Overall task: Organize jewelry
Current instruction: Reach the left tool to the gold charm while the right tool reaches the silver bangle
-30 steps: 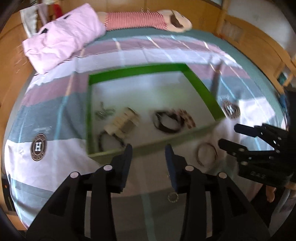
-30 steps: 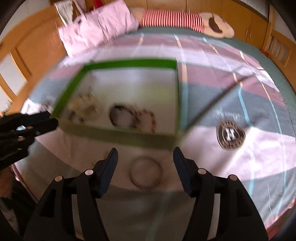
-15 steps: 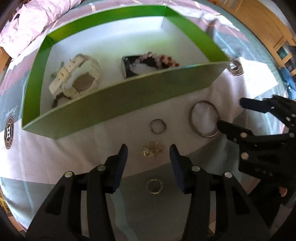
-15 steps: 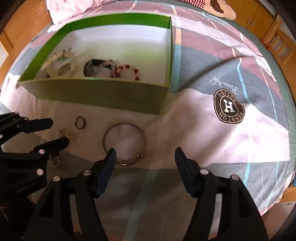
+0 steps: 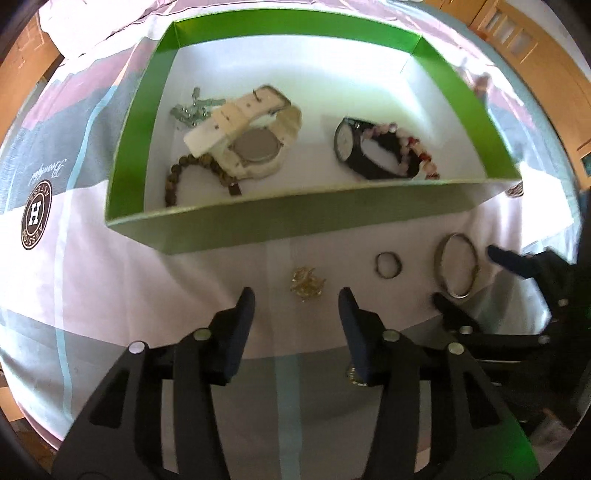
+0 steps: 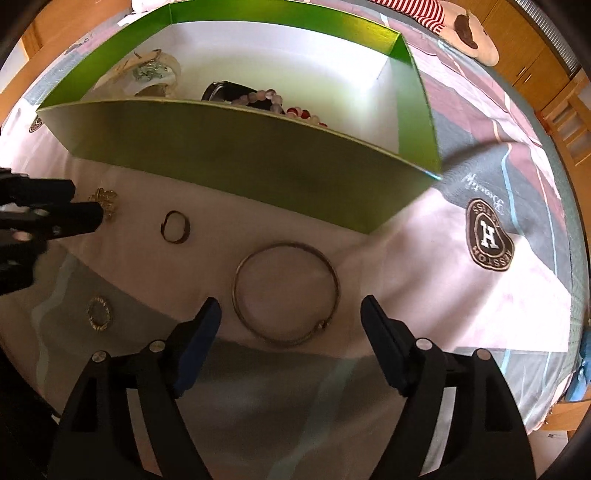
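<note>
A green box (image 5: 295, 218) with a white floor lies on the bed and holds a cream watch (image 5: 255, 140), a black watch (image 5: 354, 147), bead bracelets and a silver piece. In front of it lie a gold brooch (image 5: 306, 284), a small dark ring (image 5: 388, 264), a silver bangle (image 5: 456, 269) and a gold ring (image 6: 99, 313). My left gripper (image 5: 295, 314) is open and empty just short of the brooch. My right gripper (image 6: 291, 325) is open and empty, its fingers either side of the bangle's (image 6: 286, 291) near edge.
The bed has a striped pink, grey and white cover with round logo patches (image 6: 489, 240). Wooden furniture (image 5: 535, 48) stands at the far right. A striped plush toy (image 6: 469, 26) lies at the head of the bed.
Both grippers have dropped and moved forward toward the loose jewelry in front of the box. The left one now lines up with the brooch, the right one with the bangle.
</note>
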### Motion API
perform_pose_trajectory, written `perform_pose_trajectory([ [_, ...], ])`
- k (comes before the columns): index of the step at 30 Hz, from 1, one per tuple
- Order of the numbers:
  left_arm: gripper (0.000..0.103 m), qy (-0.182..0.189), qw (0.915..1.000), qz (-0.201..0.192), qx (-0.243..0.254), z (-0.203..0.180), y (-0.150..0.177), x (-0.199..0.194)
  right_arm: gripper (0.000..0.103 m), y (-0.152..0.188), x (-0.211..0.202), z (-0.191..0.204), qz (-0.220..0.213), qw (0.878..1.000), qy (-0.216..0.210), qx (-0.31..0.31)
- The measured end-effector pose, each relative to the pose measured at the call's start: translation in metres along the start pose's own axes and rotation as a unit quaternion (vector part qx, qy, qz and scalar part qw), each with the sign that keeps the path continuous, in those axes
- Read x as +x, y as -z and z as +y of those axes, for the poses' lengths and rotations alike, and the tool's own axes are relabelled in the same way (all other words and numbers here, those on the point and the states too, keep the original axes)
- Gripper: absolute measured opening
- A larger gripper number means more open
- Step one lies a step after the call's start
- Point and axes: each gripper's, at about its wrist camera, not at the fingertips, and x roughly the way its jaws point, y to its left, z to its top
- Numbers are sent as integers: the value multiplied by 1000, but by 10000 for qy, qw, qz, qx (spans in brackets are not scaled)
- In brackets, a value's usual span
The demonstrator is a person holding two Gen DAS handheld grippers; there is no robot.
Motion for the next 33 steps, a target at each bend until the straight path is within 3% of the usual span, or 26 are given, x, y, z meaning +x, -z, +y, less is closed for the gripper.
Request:
perform_pose_trajectory([
  [4, 53, 9, 9999, -36, -111, 8, 2, 0, 20, -2, -6, 1, -26, 9993, -359, 134],
  [6, 53, -34, 9999, -23, -108, 8, 3, 2, 20, -3, -6, 2, -17, 9994, -301, 149],
  [8, 54, -59, 10000, -12, -64, 2, 4, 6, 26, -4, -6, -1, 20, 9991, -326, 258],
  [10, 57, -59, 9999, -56, -77, 7, 3, 4, 54, -6, -10, -8, -16, 9982, -404, 444],
  [15, 57, -139, 9998, -66, -80, -1, -3, 14, 80, -12, -18, -19, -141, 9983, -230, 512],
  [18, 53, -331, 9994, -38, -21, -7, -4, 22, 82, -11, -8, -15, 0, 9993, -77, 379],
  [20, 37, -460, 9989, -7, -8, -7, -3, 23, 82, -10, 2, -10, -41, 9998, 80, 157],
  [23, 27, -488, 9988, 21, -24, -5, -1, 21, 81, -11, 6, -3, -122, 9998, 160, -6],
  [28, 23, -399, 9990, 109, -163, 0, 1, 16, 53, -11, -2, -6, -147, 9996, -217, 85],
  [30, 23, -408, 9989, 87, -200, 2, 1, 13, 23, -12, -1, -4, -23, 9980, -620, 118],
  [33, 34, -434, 9988, 31, -212, 5, 2, 7, 24, -13, -3, 6, -73, 9990, -431, -106],
])
